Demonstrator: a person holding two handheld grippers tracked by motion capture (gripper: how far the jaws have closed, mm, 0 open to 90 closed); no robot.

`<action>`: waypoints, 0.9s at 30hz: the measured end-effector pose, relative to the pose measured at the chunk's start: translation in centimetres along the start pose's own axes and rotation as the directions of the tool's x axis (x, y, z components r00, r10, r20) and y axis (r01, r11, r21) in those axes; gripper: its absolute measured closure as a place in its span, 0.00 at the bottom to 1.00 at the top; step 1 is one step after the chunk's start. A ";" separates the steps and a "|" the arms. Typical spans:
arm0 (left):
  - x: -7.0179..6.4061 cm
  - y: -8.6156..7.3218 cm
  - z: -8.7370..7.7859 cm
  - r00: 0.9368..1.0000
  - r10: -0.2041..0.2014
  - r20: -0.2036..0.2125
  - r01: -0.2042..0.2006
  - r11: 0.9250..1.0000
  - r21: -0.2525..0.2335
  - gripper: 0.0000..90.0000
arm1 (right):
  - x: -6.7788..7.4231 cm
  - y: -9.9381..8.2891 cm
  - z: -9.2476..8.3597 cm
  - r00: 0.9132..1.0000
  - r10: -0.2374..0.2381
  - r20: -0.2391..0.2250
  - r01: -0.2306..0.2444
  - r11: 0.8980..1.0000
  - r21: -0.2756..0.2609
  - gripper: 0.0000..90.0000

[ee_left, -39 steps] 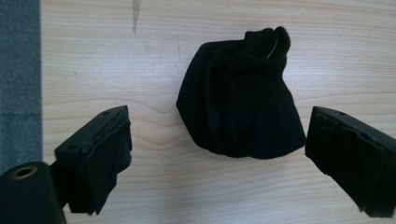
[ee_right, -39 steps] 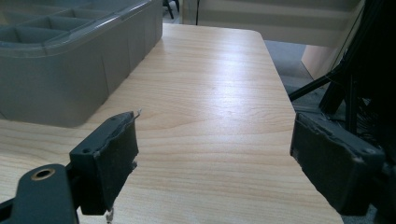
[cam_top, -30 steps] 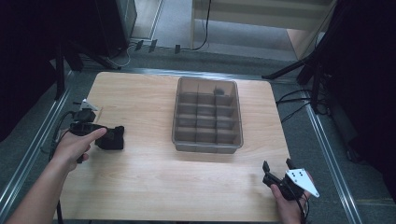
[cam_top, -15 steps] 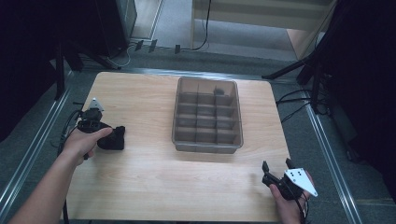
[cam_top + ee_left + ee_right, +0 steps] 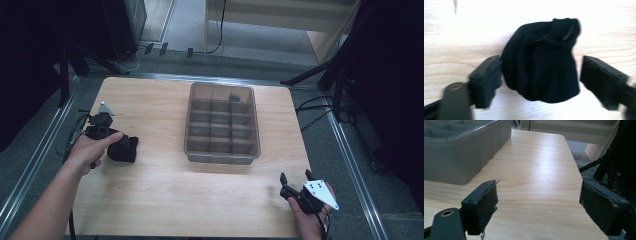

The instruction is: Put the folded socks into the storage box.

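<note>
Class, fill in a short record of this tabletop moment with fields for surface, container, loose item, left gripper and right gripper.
Surface: light wooden table
Container: translucent grey plastic organiser box with a grid of compartments, at the table's middle; a small dark item sits in a far compartment
Loose item: black bundled cloth, on the table left of the box
Left gripper: left gripper, jaws open, one on each side of the cloth
Right gripper: right gripper, jaws open, empty, near the table's front right corner
</note>
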State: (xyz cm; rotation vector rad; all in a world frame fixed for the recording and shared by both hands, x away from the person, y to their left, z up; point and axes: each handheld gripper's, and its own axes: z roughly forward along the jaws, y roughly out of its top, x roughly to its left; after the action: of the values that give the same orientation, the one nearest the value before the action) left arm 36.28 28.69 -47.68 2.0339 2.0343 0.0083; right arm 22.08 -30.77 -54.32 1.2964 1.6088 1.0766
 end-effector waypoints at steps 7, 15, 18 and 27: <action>-1.1 0.0 1.1 0.998 0.017 -0.053 -0.016 0.999 0.028 0.07 | 0.0 0.0 0.0 1.000 0.001 -0.002 -0.001 1.000 0.003 0.17; -2.1 0.1 2.3 0.992 0.019 -0.125 -0.013 0.999 0.050 0.10 | 0.0 0.0 0.0 1.000 -0.003 -0.003 0.003 1.000 0.003 0.17; -2.2 0.0 2.7 0.989 0.036 -0.145 -0.027 0.997 0.066 0.15 | 0.0 0.0 0.0 1.000 -0.002 0.000 0.002 1.000 0.001 0.17; -2.4 -0.3 3.2 0.975 0.064 -0.211 -0.052 0.997 0.062 0.32 | 0.0 0.0 0.0 1.000 -0.003 0.000 0.003 1.000 0.003 0.17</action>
State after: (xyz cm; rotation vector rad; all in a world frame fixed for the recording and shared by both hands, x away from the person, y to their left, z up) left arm 36.55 25.74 -50.37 2.2108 2.1187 0.1903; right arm 22.11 -30.75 -54.32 1.2953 1.6120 1.0727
